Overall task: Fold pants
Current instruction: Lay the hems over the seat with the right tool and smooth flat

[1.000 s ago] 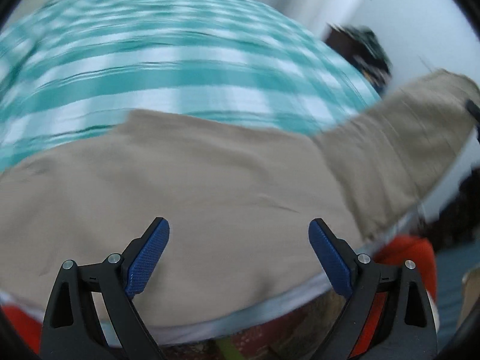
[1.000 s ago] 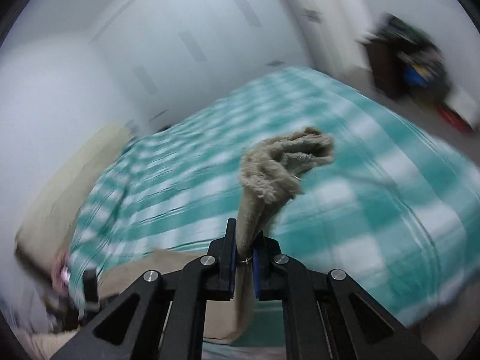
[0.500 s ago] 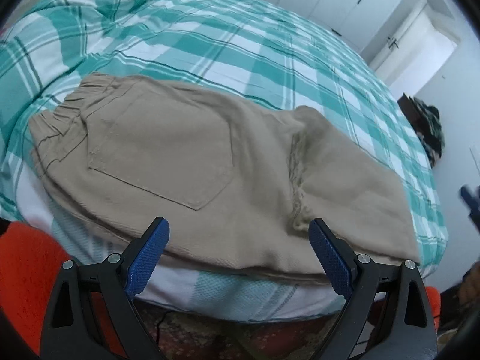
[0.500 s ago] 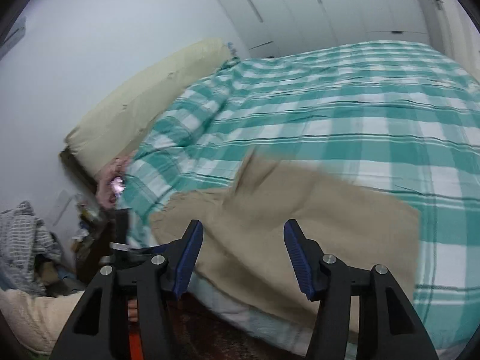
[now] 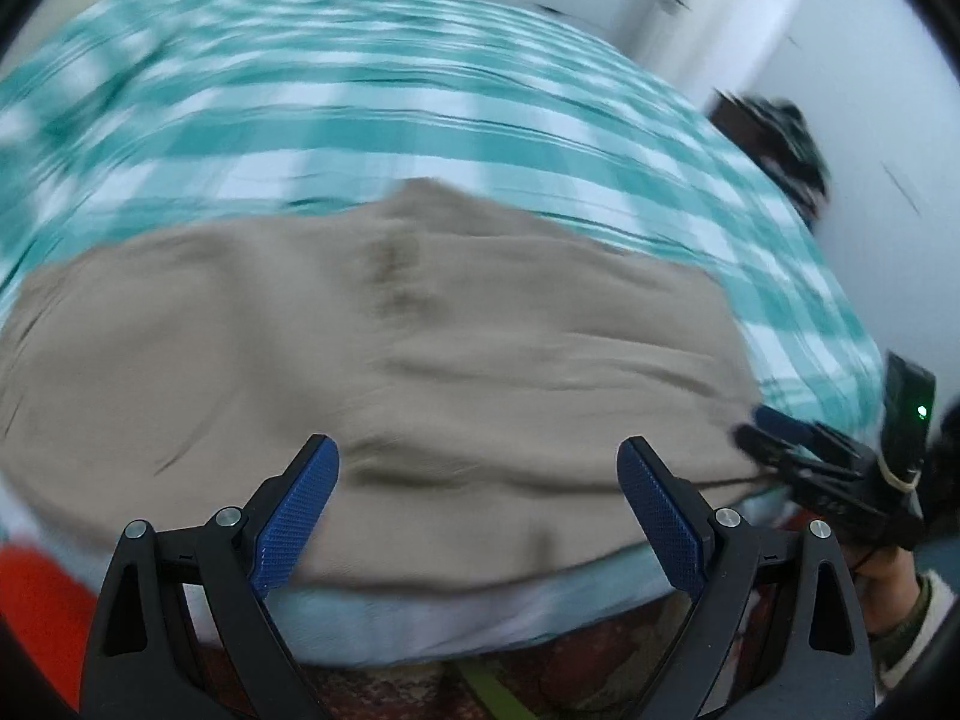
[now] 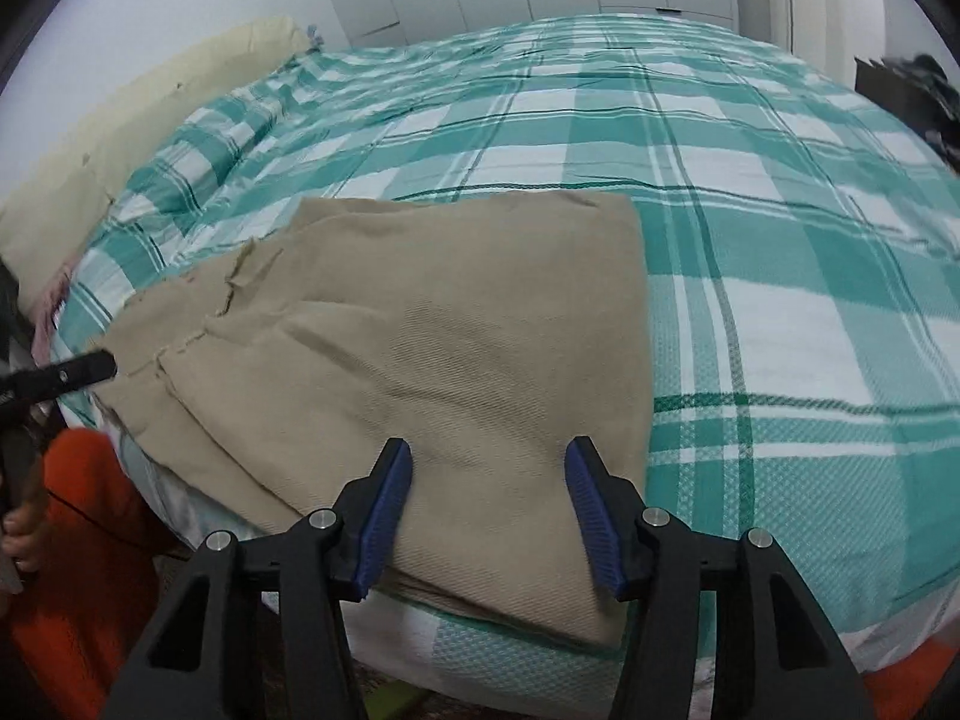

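A: Your beige twill pants point(image 6: 432, 354) lie folded once at the near edge of the teal plaid bed point(image 6: 750, 192).

B: Both jaws are apart, nothing held: left hand-held gripper point(image 5: 477, 510), right hand-held gripper point(image 6: 489, 510). Next, probably grip the pants' near end for a second fold.

— Where can a gripper pass?
— Across the teal checked bedspread point(image 6: 780, 192) beyond and right of the folded beige pants point(image 6: 456, 348); that stretch lies bare.
— And what stands in the way?
— A cream pillow point(image 6: 120, 138) at the far left edge.
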{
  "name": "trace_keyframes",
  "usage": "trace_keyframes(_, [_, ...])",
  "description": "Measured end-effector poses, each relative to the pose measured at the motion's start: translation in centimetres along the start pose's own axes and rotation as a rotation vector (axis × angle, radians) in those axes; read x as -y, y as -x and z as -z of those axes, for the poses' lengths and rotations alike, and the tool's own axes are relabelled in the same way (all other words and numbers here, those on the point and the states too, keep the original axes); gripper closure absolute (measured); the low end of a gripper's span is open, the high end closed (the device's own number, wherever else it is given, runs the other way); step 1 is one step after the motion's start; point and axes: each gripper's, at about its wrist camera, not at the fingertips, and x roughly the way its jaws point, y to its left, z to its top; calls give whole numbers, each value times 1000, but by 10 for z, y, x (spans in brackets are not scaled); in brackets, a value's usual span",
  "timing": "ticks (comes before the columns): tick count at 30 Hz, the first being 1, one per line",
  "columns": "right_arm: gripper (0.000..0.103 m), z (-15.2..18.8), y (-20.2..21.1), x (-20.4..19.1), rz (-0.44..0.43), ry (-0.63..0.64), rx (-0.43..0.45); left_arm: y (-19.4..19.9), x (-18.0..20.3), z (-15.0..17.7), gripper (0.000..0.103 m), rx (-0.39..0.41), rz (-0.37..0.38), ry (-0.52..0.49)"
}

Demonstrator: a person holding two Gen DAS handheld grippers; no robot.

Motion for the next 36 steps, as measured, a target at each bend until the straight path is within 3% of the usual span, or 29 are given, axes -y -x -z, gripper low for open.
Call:
trace_keyframes(4, [48,6,0,1,-14,3,11,-34,57,-21,8,-20,-27,-177])
trace_keyframes(6, [48,6,1,-3,-7,19,11,-55,63,-22,8,-54,-68,-193])
trace_keyframes(8, [48,9,0,-6,-3,22,17,-78,53,-15,7,-128,-139,-168])
trace_keyframes(9, [48,10,0,-6,1,26,19,-83,41,-8,7,-151,-138,-135])
trace_keyframes(11, [48,11,-2,-8,8,35,14,-74,27,2,7,-121,-130,-129])
trace_keyframes(13, [48,13,-2,-11,23,58,13,-63,17,5,6,-116,-182,-158])
trace_keyframes(16, [48,13,-3,-12,29,60,10,-52,-13,5,3,-128,-242,-79])
trace_keyframes(19, [47,13,-4,-11,24,50,5,-45,-50,7,2,-154,-177,104])
trace_keyframes(20, [47,13,-4,-11,25,50,4,-41,-51,6,3,-145,-176,119])
trace_keyframes(23, [47,13,-4,-11,27,51,6,-26,-30,2,4,-75,-195,57])
trace_keyframes(27, [47,13,-4,-10,29,52,6,-17,9,-9,4,-18,-101,-49])
trace_keyframes(31, [47,13,-5,-9,33,56,7,-37,21,-11,4,-44,-130,-103])
trace_keyframes(34, [47,13,-4,-9,37,61,9,-63,1,-3,4,-136,-177,-54])
trace_keyframes(36, [47,14,-4,-9,38,62,10,-63,-8,5,4,-114,-153,-44])
